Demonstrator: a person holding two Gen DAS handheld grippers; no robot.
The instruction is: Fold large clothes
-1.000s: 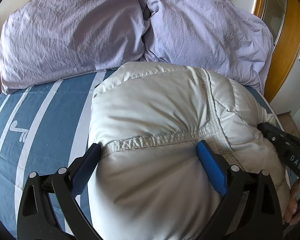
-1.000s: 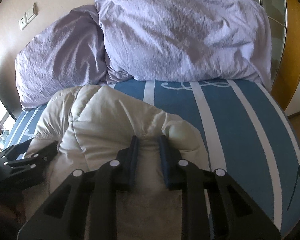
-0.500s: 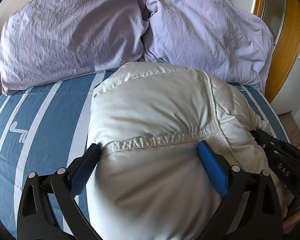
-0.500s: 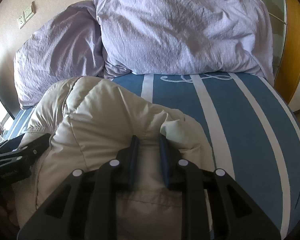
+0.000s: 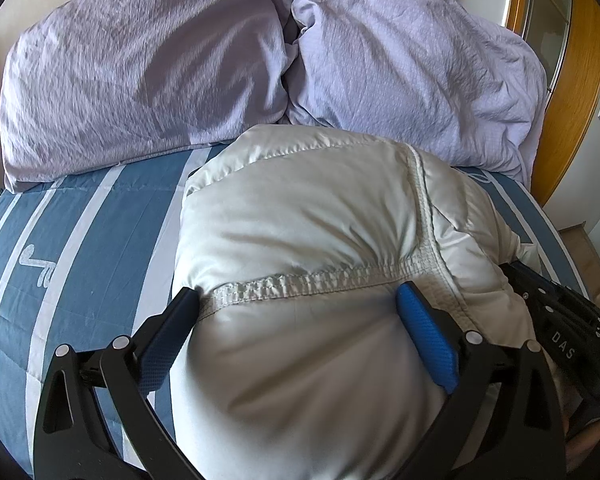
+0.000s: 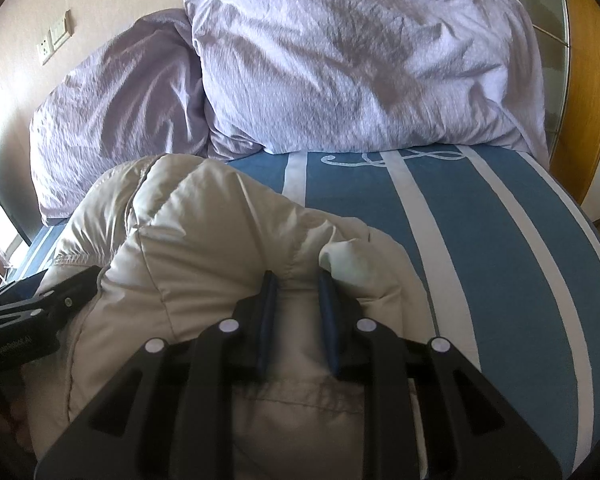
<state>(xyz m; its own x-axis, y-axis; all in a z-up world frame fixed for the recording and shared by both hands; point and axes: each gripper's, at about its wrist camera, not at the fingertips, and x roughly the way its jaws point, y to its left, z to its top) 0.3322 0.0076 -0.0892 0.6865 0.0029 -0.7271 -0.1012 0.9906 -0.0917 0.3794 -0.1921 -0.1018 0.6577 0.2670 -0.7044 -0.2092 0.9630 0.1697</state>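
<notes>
A puffy white jacket (image 5: 312, 280) lies bundled on the blue-and-white striped bedspread (image 5: 92, 264), in front of two lilac pillows (image 5: 148, 72) that lean against the wall. Its long axis runs from the camera end of the bed toward the pillows, and its rounded far end stops just short of them. A stitched seam (image 5: 300, 282) crosses the bundle from side to side, then turns and runs away toward the pillows on the right.

The left gripper (image 5: 298, 314) has its jaws spread wide, one finger on each side of the bundle at the ends of that cross seam. The blue pads (image 5: 428, 340) press into the padding on either flank, so the jacket bulges up between them and fills the whole gap. The bundle sits a little right of the bedspread's centre in this view.

The right gripper (image 6: 296, 300) is clamped on a ridge of the jacket (image 6: 204, 248) at its right edge. Its jaws stand nearly closed, with only a thin pinch of fabric rising between the fingers (image 6: 268, 312). A small pale lump of cloth pokes out just right of them. Beyond it lies bare striped bedspread (image 6: 500, 248), and the right-hand pillow (image 6: 360, 56) stands behind.
</notes>
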